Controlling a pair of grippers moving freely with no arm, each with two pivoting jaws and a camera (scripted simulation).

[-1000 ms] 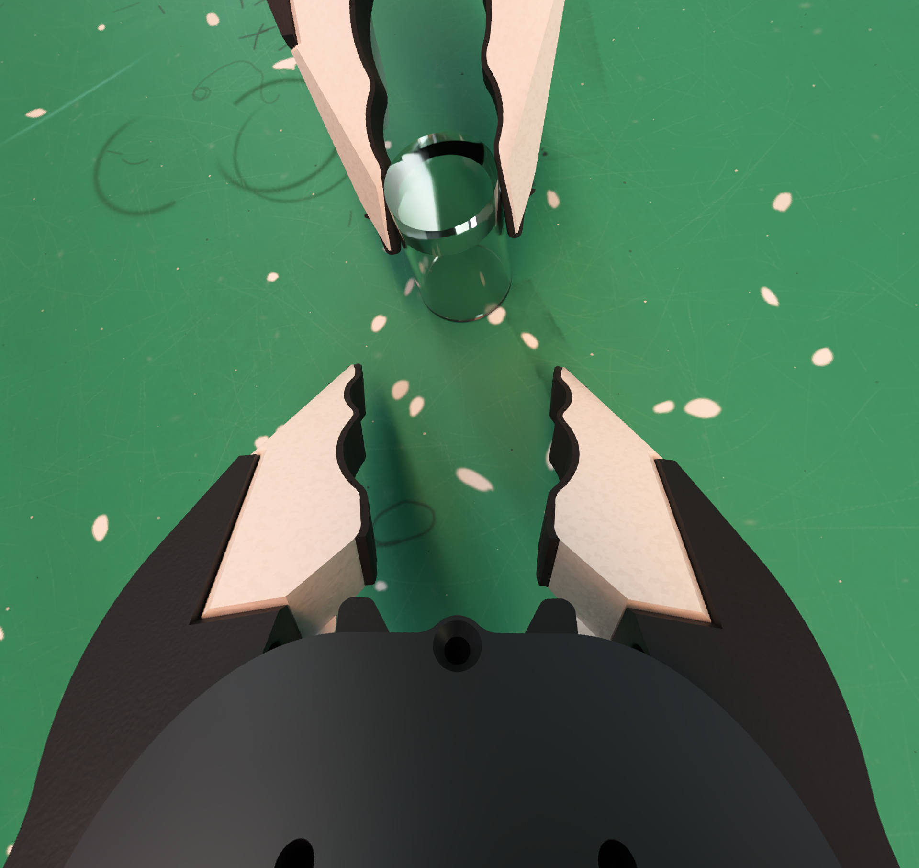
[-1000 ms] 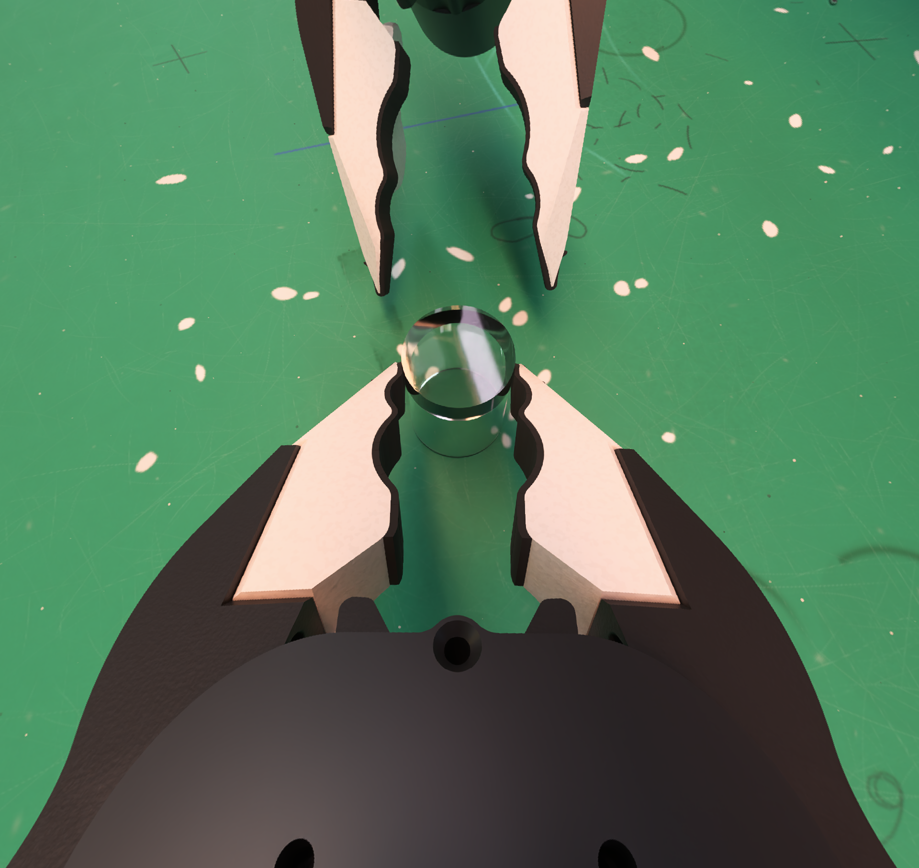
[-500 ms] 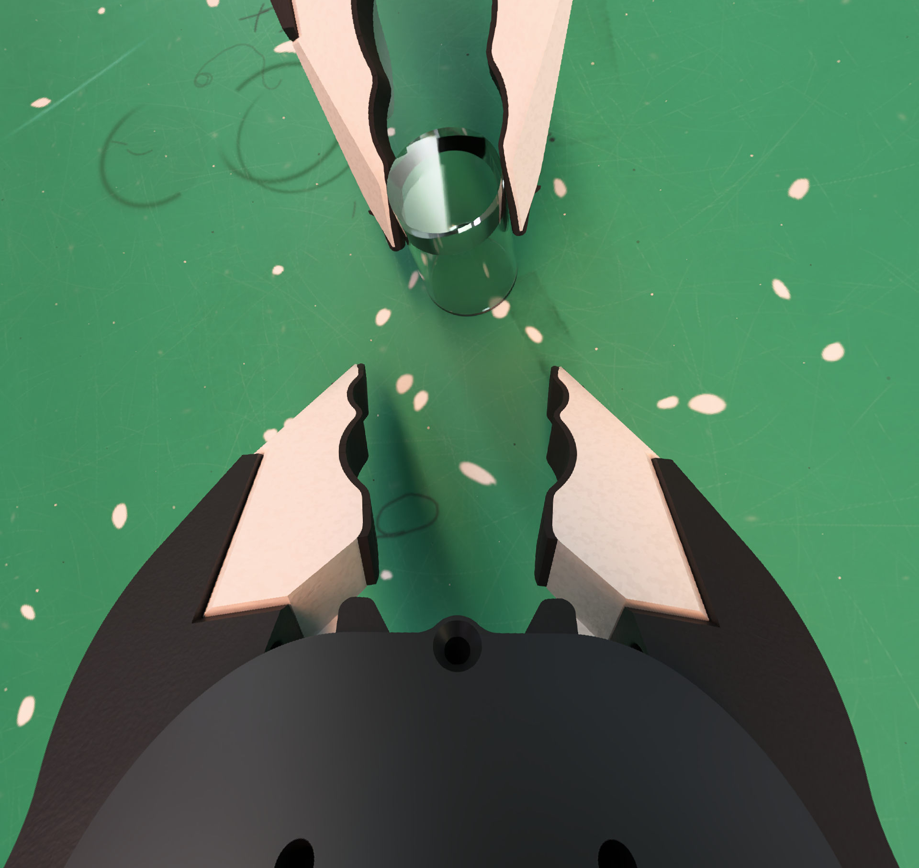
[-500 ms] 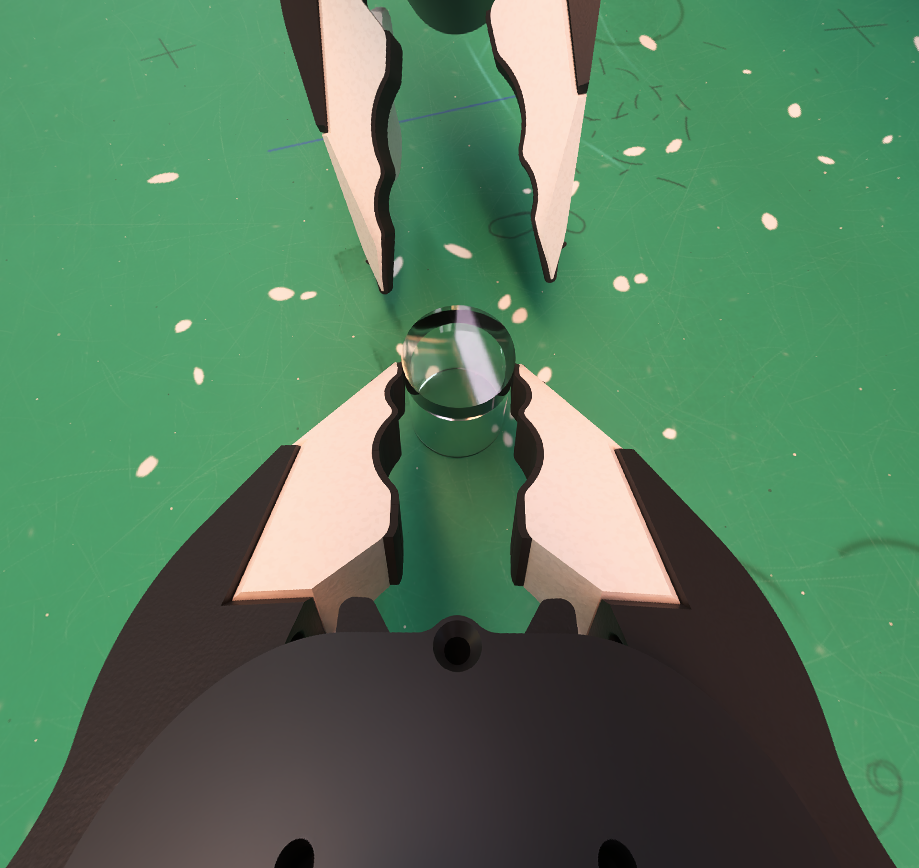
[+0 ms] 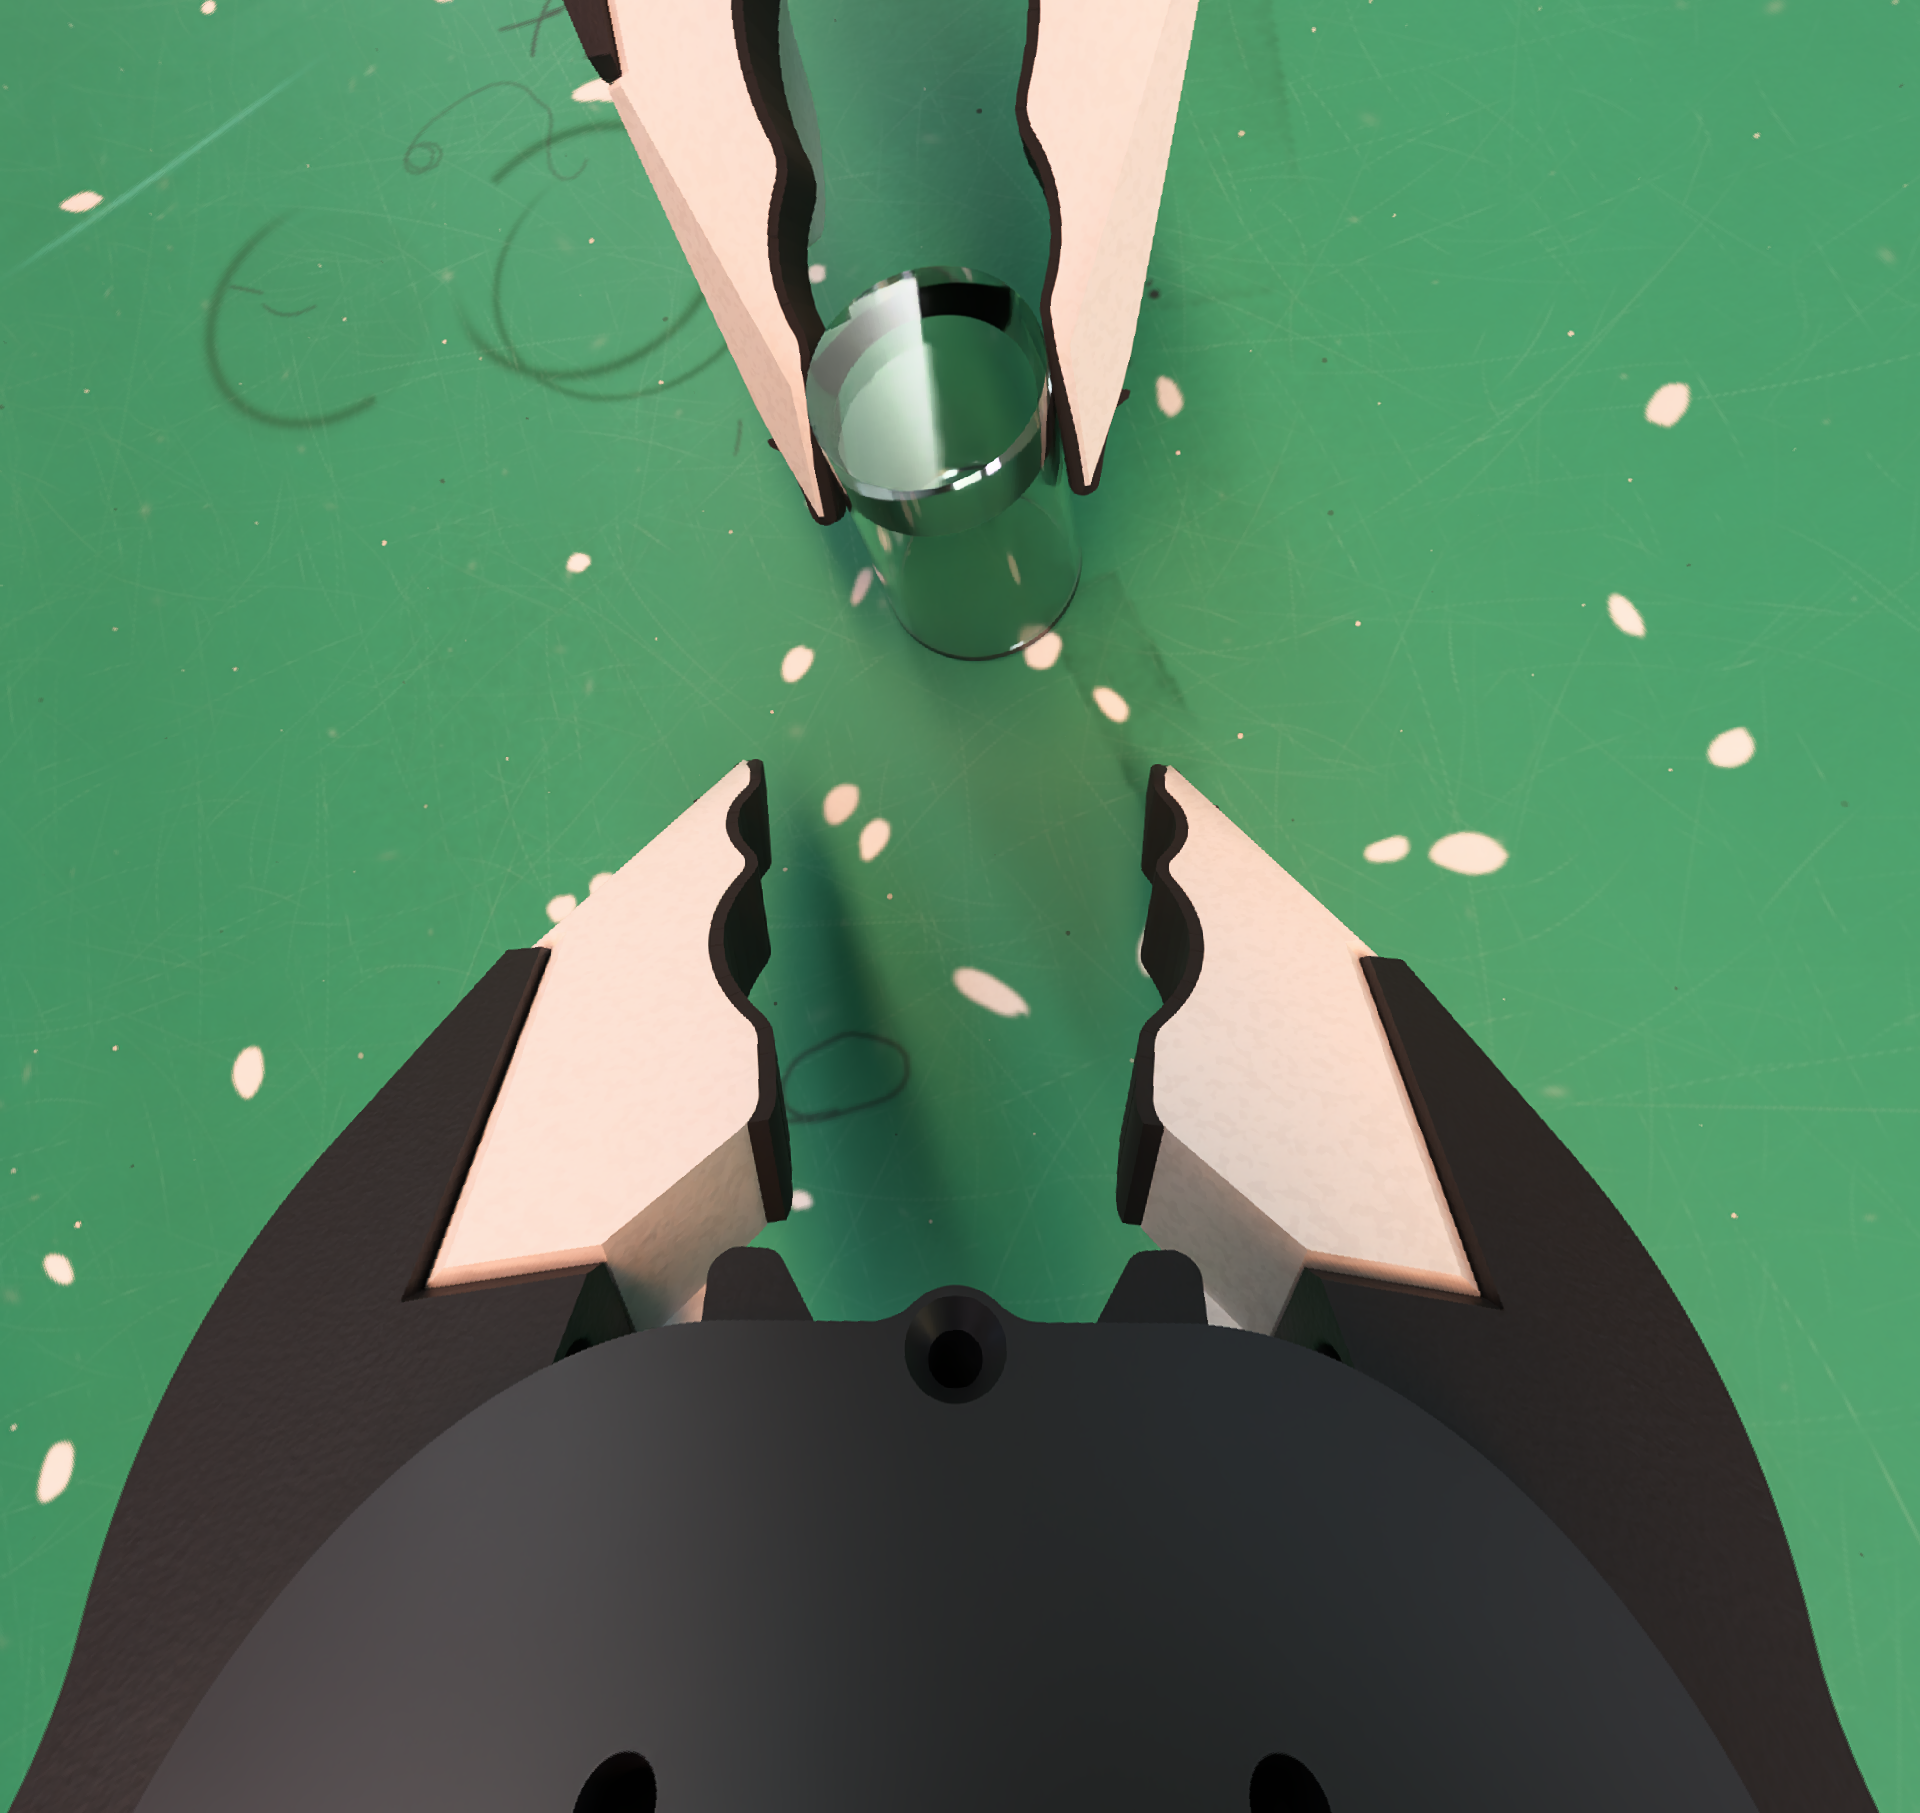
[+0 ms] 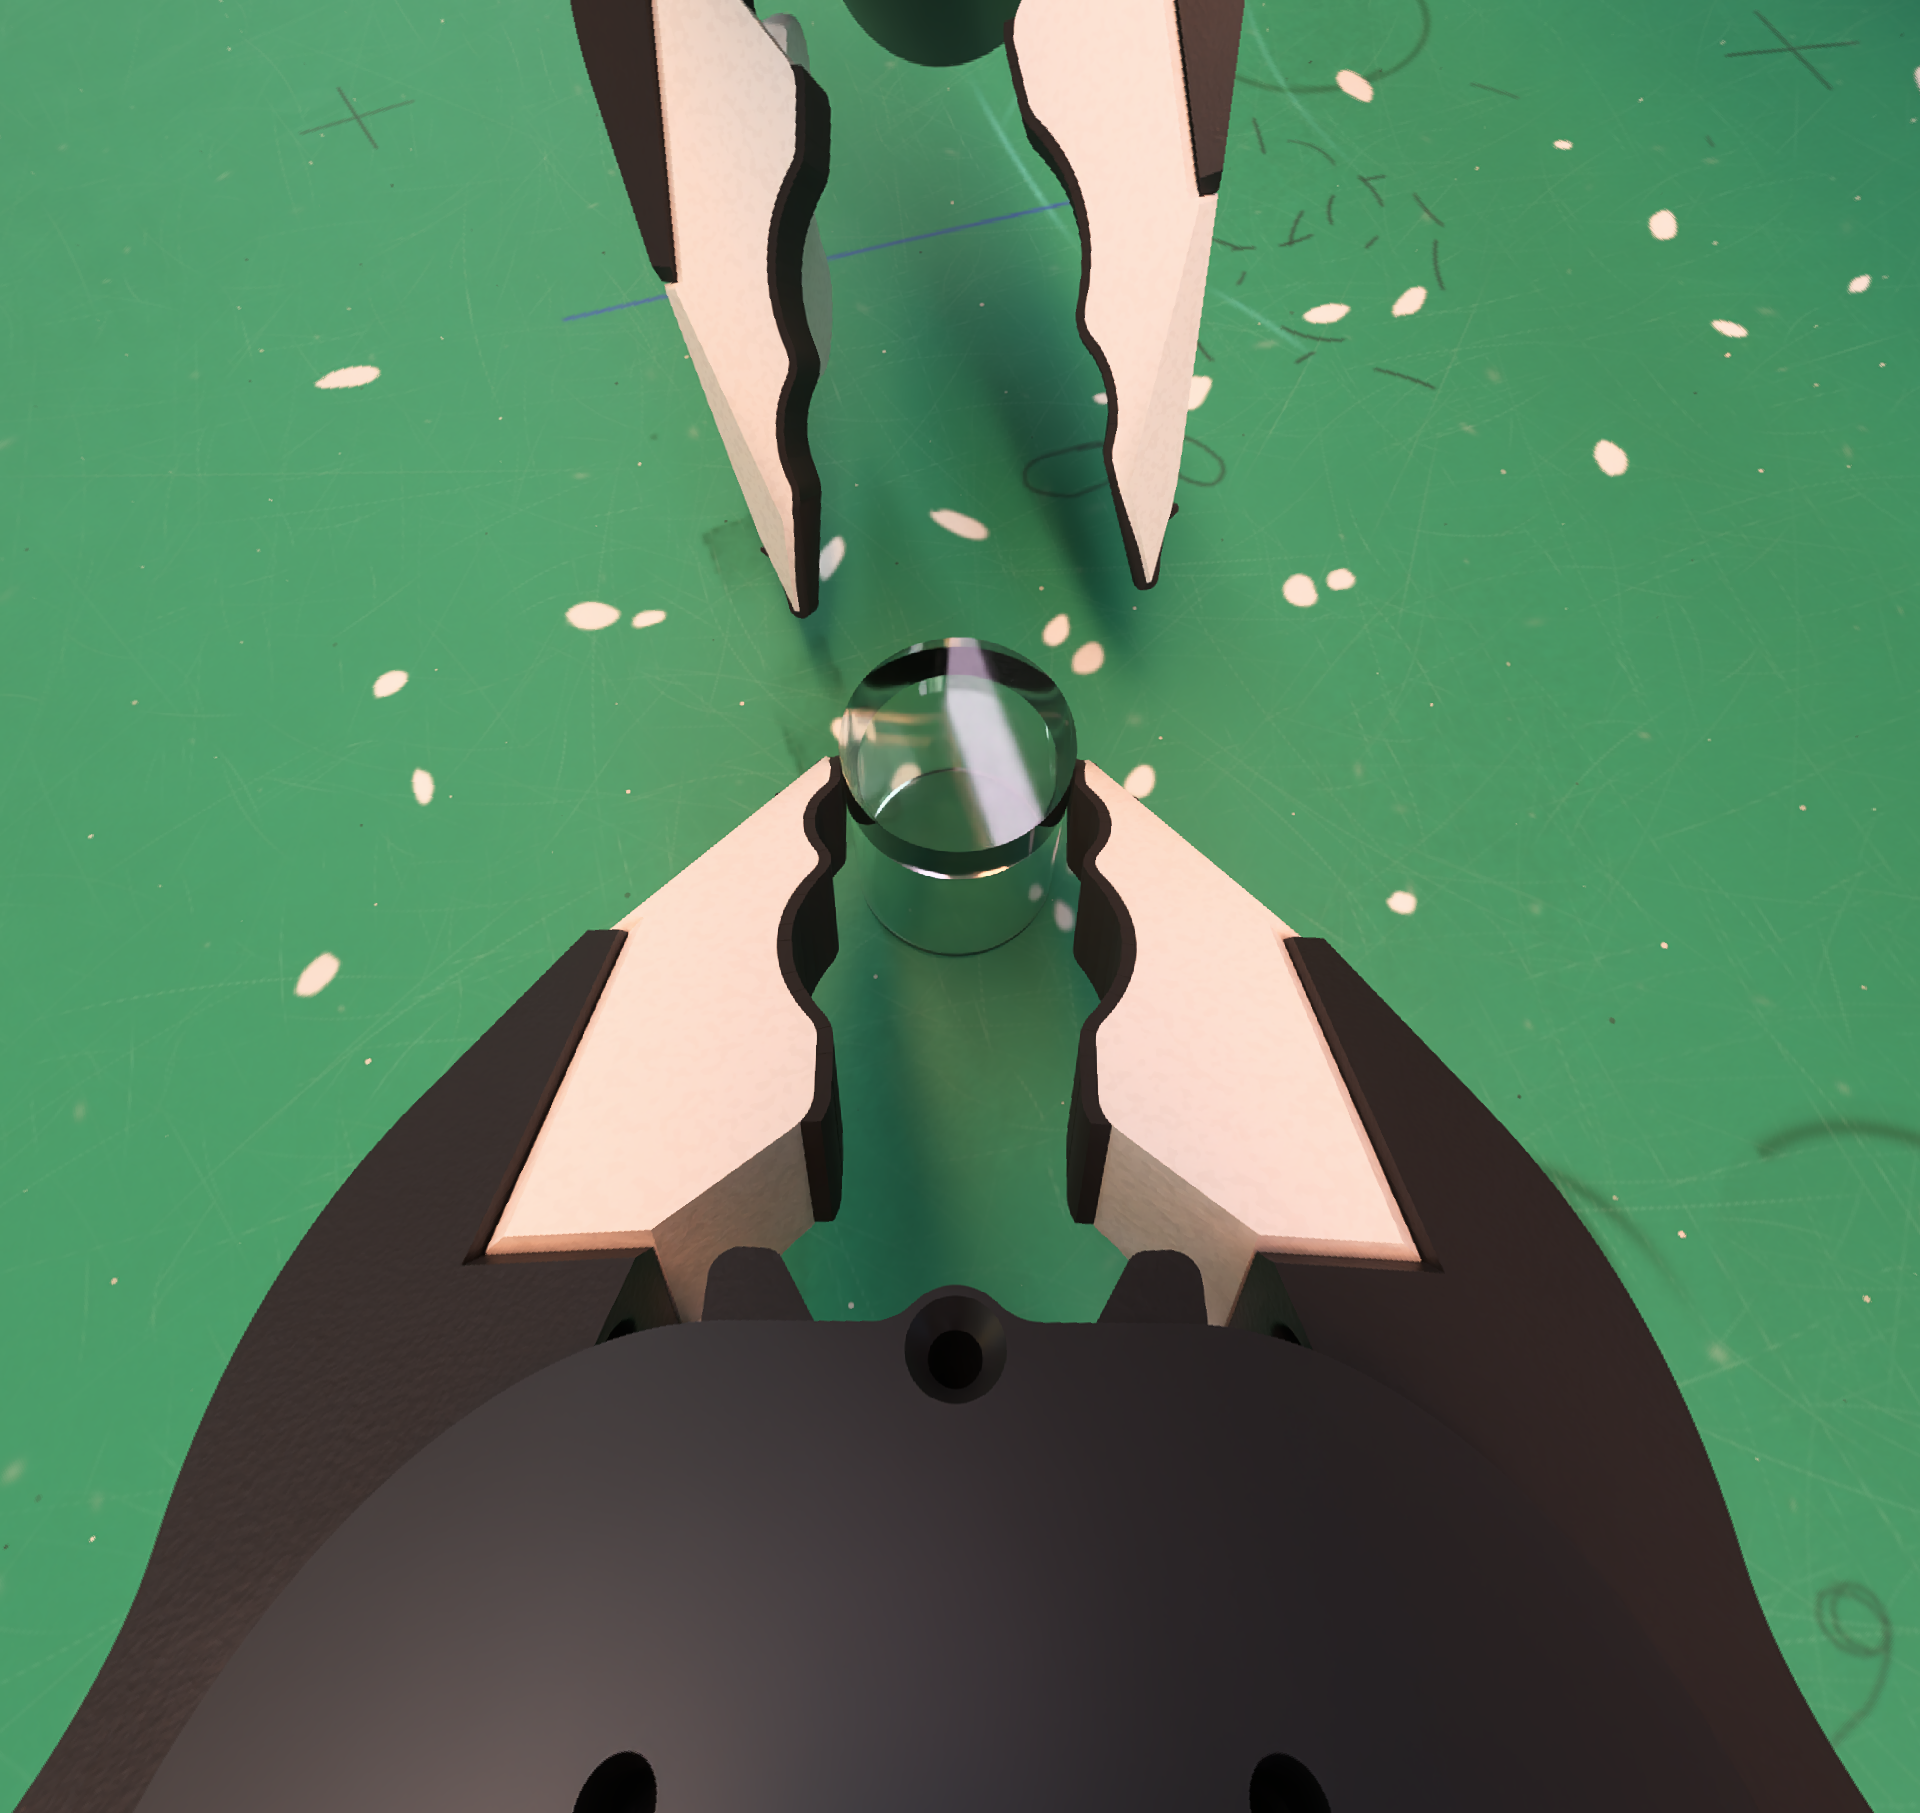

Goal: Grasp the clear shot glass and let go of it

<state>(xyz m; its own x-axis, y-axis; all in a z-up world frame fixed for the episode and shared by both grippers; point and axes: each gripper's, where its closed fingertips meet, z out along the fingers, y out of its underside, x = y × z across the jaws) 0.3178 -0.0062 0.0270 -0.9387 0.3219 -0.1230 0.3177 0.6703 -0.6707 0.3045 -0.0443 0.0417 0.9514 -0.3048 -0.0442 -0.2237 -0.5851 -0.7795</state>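
Clear shot glass (image 6: 954, 797) pinched upright on green worktop (image 6: 312, 1192) in right gripper (image 6: 954, 776) jaws, left gripper (image 5: 956, 776) jaws spread; release pending.

Glossy clear shot glass (image 6: 956, 797); matt, scratched green mat (image 6: 312, 932); matt black claw (image 6: 956, 776) shell.

Clear shot glass (image 6: 956, 807), cylindrical, upright on green mat (image 6: 312, 932), open mouth up
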